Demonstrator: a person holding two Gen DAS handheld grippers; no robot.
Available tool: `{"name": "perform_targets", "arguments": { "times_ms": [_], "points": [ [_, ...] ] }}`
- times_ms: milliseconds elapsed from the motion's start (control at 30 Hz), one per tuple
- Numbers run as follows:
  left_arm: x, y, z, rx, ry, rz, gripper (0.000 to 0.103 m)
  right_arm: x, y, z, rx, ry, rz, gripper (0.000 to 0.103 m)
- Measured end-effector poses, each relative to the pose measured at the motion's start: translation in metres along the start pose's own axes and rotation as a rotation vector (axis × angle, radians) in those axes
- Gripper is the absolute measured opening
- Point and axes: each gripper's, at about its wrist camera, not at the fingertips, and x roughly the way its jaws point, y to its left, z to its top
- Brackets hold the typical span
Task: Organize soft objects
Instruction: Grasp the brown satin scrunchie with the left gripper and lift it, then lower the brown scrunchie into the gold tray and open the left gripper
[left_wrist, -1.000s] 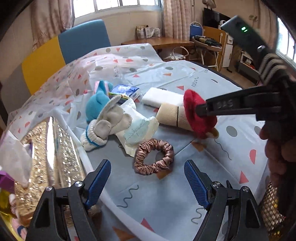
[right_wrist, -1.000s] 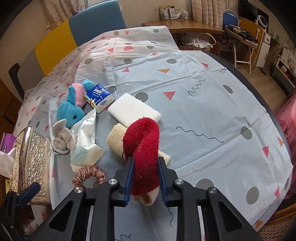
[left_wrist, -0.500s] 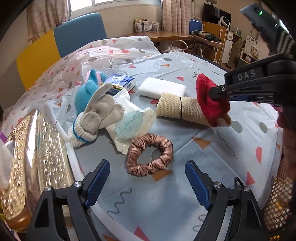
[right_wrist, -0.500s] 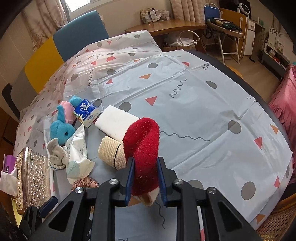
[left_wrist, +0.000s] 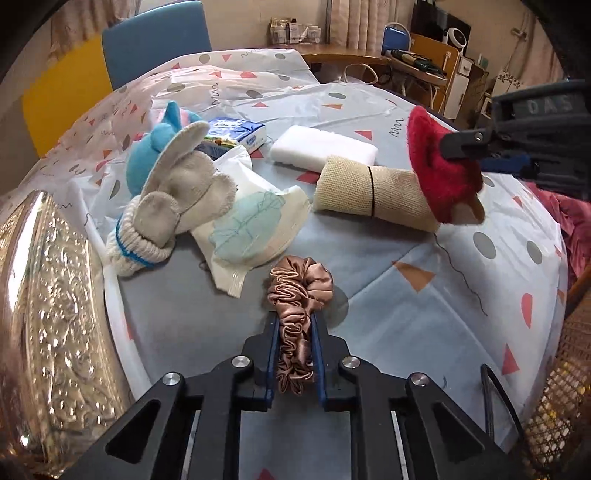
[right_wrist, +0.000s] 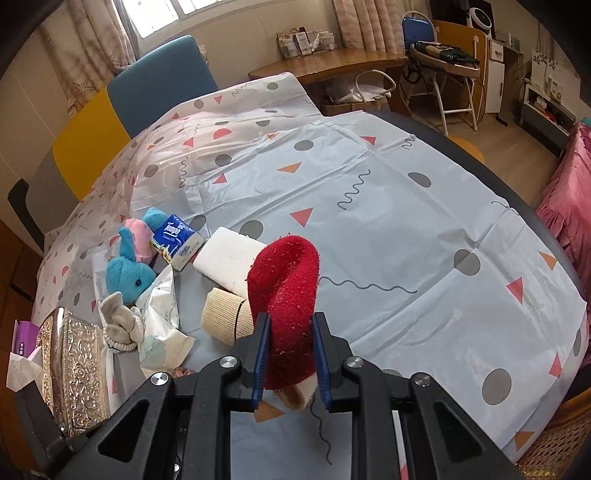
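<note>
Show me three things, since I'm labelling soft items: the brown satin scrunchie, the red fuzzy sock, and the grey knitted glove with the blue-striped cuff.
Brown satin scrunchie (left_wrist: 301, 284): left wrist view, on its ruffled top loop.
Red fuzzy sock (right_wrist: 288, 280): right wrist view, on its bent middle.
Grey knitted glove with blue-striped cuff (left_wrist: 184, 192): left wrist view, on its palm.

Right gripper (left_wrist: 461, 146) blurred and cut off at the left-wrist frame's right edge, its lettering unreadable; embossed metal box (left_wrist: 48, 325) runs off the left edge, smeared by the lens. In the right wrist view the brown scrunchie (right_wrist: 180, 370) shows only as a sliver behind the gripper body. Beige roll (right_wrist: 221, 314) partly hidden behind the red sock (right_wrist: 288, 295); purple box (right_wrist: 24, 338) clipped at the left edge
</note>
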Motion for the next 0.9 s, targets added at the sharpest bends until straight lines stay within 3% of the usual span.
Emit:
{"name": "perform_targets", "arguments": {
  "times_ms": [300,500,733,900],
  "points": [
    [-0.049,0.000,-0.010,0.023,-0.089,-0.015,0.016,-0.008,0.004,0.000,-0.004,-0.033,0.079,0.021],
    [-0.085,0.006,0.016,0.016,-0.168,-0.028,0.016,-0.009,0.009,0.001,-0.008,-0.034,0.173,0.021],
    [-0.123,0.063,0.062,-0.094,-0.270,0.036,0.016,0.010,0.038,-0.012,-0.155,0.070,0.169,0.021],
    [-0.146,0.119,0.068,-0.181,-0.329,0.108,0.016,0.021,0.057,-0.024,-0.281,0.113,0.115,0.021]
  ]
}}
